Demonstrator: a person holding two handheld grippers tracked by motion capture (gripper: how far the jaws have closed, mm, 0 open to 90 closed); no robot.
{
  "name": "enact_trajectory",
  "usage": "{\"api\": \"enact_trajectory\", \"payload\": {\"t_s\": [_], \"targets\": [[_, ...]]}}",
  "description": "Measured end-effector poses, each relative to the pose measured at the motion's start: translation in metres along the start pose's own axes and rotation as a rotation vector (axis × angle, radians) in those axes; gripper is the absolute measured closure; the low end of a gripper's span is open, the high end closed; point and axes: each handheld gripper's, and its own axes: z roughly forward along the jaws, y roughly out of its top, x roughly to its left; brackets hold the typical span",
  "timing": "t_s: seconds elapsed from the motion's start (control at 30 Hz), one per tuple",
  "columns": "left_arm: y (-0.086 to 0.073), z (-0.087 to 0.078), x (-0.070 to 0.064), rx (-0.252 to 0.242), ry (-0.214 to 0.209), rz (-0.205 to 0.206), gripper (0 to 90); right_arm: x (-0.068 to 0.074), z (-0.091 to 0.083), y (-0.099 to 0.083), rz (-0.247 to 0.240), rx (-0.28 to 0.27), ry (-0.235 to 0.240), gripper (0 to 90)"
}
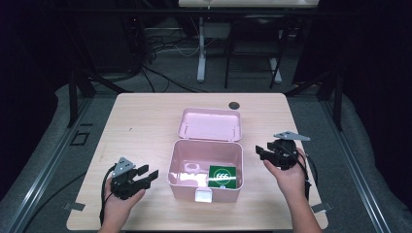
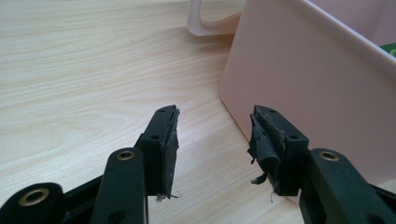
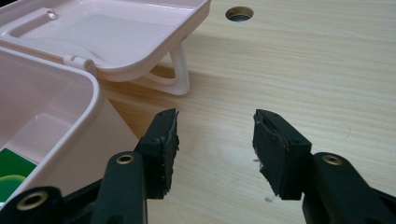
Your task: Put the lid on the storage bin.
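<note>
Two hand-held grippers, left (image 1: 148, 175) & right (image 1: 262, 153), both released, w/ pink box (image 1: 205, 170) between them on table (image 1: 141, 121).

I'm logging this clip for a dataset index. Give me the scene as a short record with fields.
surface: light wooden table with a round hole near the far edge
main object: pink plastic box, hinged lid open and lying back
contents: green square packet with a white circle, at the box's right side
left hand-held gripper: open, left of the box, holding nothing
right hand-held gripper: open, right of the box, holding nothing
</note>
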Motion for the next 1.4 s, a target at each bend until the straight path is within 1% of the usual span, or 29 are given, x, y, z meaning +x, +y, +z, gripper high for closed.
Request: {"api": "enact_trajectory", "payload": {"t_s": [0.2, 0.23, 0.37, 0.4, 0.43, 0.5, 0.53, 0.57, 0.6, 0.63, 0.67, 0.7, 0.73, 0.77, 0.8, 0.87, 0.9, 0.93, 0.97, 1.0, 1.03, 1.1, 1.13, 1.17, 1.2, 1.23, 1.3, 1.33, 1.4], "targets": [[0.001, -0.001, 0.001, -0.002, -0.001, -0.001, 51.4, 0.0, 0.003, -0.002, -0.002, -0.005, -0.014, 49.7], [0.001, -0.001, 0.001, -0.008, 0.005, -0.004, 51.4, -0.001, 0.003, -0.003, -0.01, -0.006, -0.02, 49.3], [0.002, -0.001, 0.001, -0.015, 0.001, -0.006, 51.3, 0.0, 0.004, -0.003, -0.02, -0.005, -0.025, 48.7], [0.002, -0.002, 0.001, -0.012, 0.001, -0.002, 51.3, 0.001, 0.004, -0.003, -0.026, 0.005, -0.024, 48.5], [0.003, -0.002, 0.0, -0.012, 0.002, -0.006, 51.3, 0.002, 0.005, -0.003, -0.027, -0.004, -0.025, 48.1], [0.004, -0.003, 0.0, -0.014, 0.0, -0.004, 51.3, 0.003, 0.006, -0.002, -0.024, 0.015, -0.009, 47.7], [0.005, -0.004, -0.001, -0.019, -0.004, -0.009, 51.3, 0.004, 0.007, -0.001, -0.016, 0.029, 0.002, 47.7], [0.006, -0.004, -0.001, -0.017, -0.012, -0.01, 51.4, 0.005, 0.009, 0.002, 0.003, 0.034, 0.02, 48.3], [0.008, -0.006, -0.002, -0.016, -0.021, -0.014, 51.4, 0.005, 0.009, 0.002, 0.003, 0.034, 0.02, 48.3], [0.01, -0.006, -0.003, -0.029, -0.027, -0.013, 51.7, 0.006, 0.009, 0.006, 0.017, 0.039, 0.044, 49.4], [0.011, -0.007, -0.004, -0.032, -0.029, -0.01, 51.7, 0.006, 0.009, 0.006, 0.017, 0.039, 0.044, 49.4], [0.014, -0.009, -0.006, -0.028, -0.036, -0.004, 52.0, 0.008, 0.009, 0.009, 0.01, 0.044, 0.048, 49.4], [0.015, -0.009, -0.006, -0.04, -0.039, -0.001, 52.0, 0.01, 0.01, 0.012, 0.005, 0.048, 0.044, 49.4], [0.017, -0.01, -0.007, -0.039, -0.043, -0.002, 52.0, 0.011, 0.009, 0.015, 0.005, 0.054, 0.047, 49.4], [0.018, -0.011, -0.008, -0.039, -0.046, -0.001, 52.0, 0.011, 0.009, 0.019, 0.002, 0.054, 0.055, 49.2], [0.021, -0.012, -0.01, -0.038, -0.052, 0.011, 52.0, 0.012, 0.008, 0.028, 0.018, 0.05, 0.088, 48.9], [0.023, -0.013, -0.012, -0.039, -0.061, 0.008, 51.9, 0.012, 0.008, 0.031, 0.02, 0.051, 0.099, 48.9], [0.023, -0.013, -0.012, -0.039, -0.061, 0.008, 51.9, 0.012, 0.006, 0.034, 0.025, 0.078, 0.105, 48.9], [0.024, -0.013, -0.013, -0.037, -0.067, 0.009, 51.9, 0.012, 0.008, 0.036, 0.03, 0.065, 0.119, 49.1], [0.026, -0.014, -0.014, -0.04, -0.071, 0.012, 51.9, 0.012, 0.008, 0.036, 0.03, 0.065, 0.119, 49.1], [0.028, -0.014, -0.015, -0.041, -0.076, 0.016, 51.9, 0.011, 0.007, 0.039, 0.036, 0.094, 0.128, 49.4], [0.031, -0.016, -0.018, -0.038, -0.089, 0.024, 52.0, 0.01, 0.007, 0.047, 0.06, 0.116, 0.157, 50.3], [0.033, -0.016, -0.019, -0.04, -0.096, 0.025, 52.0, 0.01, 0.007, 0.047, 0.06, 0.116, 0.157, 50.3], [0.037, -0.017, -0.022, -0.046, -0.106, 0.032, 52.4, 0.009, 0.006, 0.052, 0.068, 0.13, 0.159, 50.7], [0.037, -0.017, -0.022, -0.046, -0.106, 0.032, 52.7, 0.009, 0.006, 0.052, 0.068, 0.13, 0.159, 50.7], [0.038, -0.017, -0.024, -0.046, -0.111, 0.039, 52.7, 0.009, 0.006, 0.055, 0.062, 0.135, 0.156, 50.9], [0.041, -0.017, -0.027, -0.042, -0.119, 0.045, 53.1, 0.01, 0.006, 0.064, 0.053, 0.162, 0.148, 51.2], [0.042, -0.016, -0.028, -0.044, -0.124, 0.049, 53.1, 0.01, 0.006, 0.064, 0.053, 0.162, 0.148, 51.2], [0.043, -0.015, -0.031, -0.039, -0.128, 0.062, 53.2, 0.012, 0.007, 0.07, 0.037, 0.16, 0.136, 51.2]]}}
